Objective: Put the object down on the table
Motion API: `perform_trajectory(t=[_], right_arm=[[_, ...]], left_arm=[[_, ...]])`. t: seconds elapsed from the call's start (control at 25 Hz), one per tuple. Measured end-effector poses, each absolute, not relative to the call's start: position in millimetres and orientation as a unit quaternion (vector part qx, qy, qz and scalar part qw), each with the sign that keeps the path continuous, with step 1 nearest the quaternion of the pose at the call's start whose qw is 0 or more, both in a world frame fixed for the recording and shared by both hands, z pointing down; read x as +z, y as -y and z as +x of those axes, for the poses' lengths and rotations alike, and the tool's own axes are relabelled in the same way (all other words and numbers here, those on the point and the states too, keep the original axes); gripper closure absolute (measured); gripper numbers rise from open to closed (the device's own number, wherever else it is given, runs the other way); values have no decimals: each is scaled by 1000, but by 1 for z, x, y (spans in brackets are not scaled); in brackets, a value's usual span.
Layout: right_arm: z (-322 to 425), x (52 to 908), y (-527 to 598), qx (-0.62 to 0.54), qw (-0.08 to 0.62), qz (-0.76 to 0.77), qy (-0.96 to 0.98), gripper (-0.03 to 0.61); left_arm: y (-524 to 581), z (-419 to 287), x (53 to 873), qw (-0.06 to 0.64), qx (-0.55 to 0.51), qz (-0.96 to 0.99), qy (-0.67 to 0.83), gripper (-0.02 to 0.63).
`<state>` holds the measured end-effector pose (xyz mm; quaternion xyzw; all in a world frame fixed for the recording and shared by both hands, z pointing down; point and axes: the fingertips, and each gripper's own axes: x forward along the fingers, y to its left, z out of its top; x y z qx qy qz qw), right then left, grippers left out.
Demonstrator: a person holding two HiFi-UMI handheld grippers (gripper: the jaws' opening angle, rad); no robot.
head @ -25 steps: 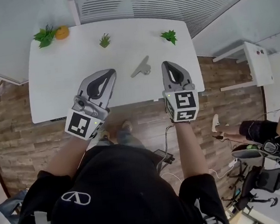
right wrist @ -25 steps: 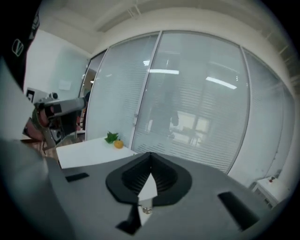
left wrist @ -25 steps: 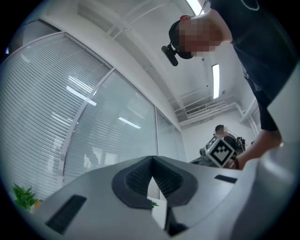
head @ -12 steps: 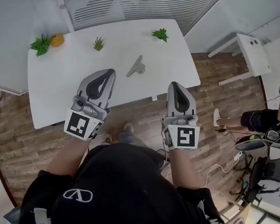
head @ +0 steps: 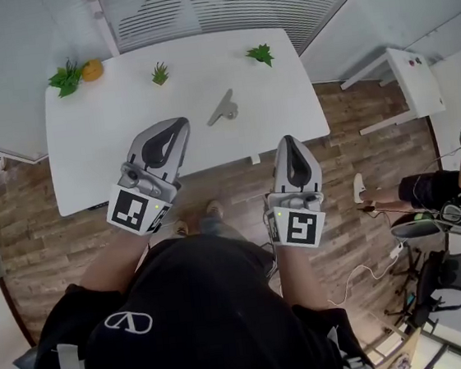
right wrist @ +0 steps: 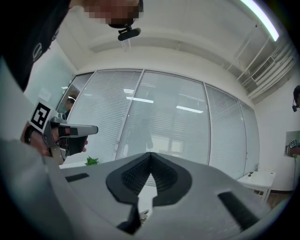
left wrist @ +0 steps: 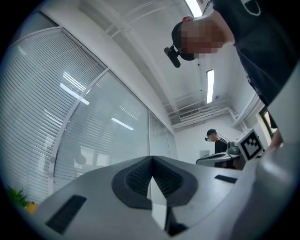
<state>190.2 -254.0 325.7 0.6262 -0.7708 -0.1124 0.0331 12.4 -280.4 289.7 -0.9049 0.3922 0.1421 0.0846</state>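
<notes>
The object, a small grey metal piece (head: 224, 107), lies alone on the white table (head: 118, 143), right of the middle. My left gripper (head: 176, 126) hovers over the table's near edge, left of the piece and apart from it; it is shut and empty. In the left gripper view the pads (left wrist: 140, 176) meet at the tip with nothing between them. My right gripper (head: 292, 142) is off the table, above the wooden floor just before the near edge, shut and empty. Its pads (right wrist: 138, 173) also touch in the right gripper view.
Two small green plants (head: 159, 73) (head: 261, 53) stand along the table's far side, and a leafy plant with an orange fruit (head: 69, 74) at the far left corner. A small white side table (head: 406, 89) stands to the right. A seated person (head: 448, 204) and an office chair (head: 443, 275) are at the far right.
My right gripper has drawn back from the table's near edge toward the body and stopped over the floor. The left gripper has hardly moved. The grey piece stays put.
</notes>
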Motion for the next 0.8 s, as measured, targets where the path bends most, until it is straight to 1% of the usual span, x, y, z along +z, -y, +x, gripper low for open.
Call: perform_trajectory(t=[0.4, 0.8], right_arm=[[177, 326, 252, -136, 19, 615, 776, 574], [171, 327, 249, -143, 20, 611, 778, 574]], left_arm=[[279, 12, 289, 95, 139, -906, -388, 609], [275, 14, 290, 92, 140, -906, -388, 609]])
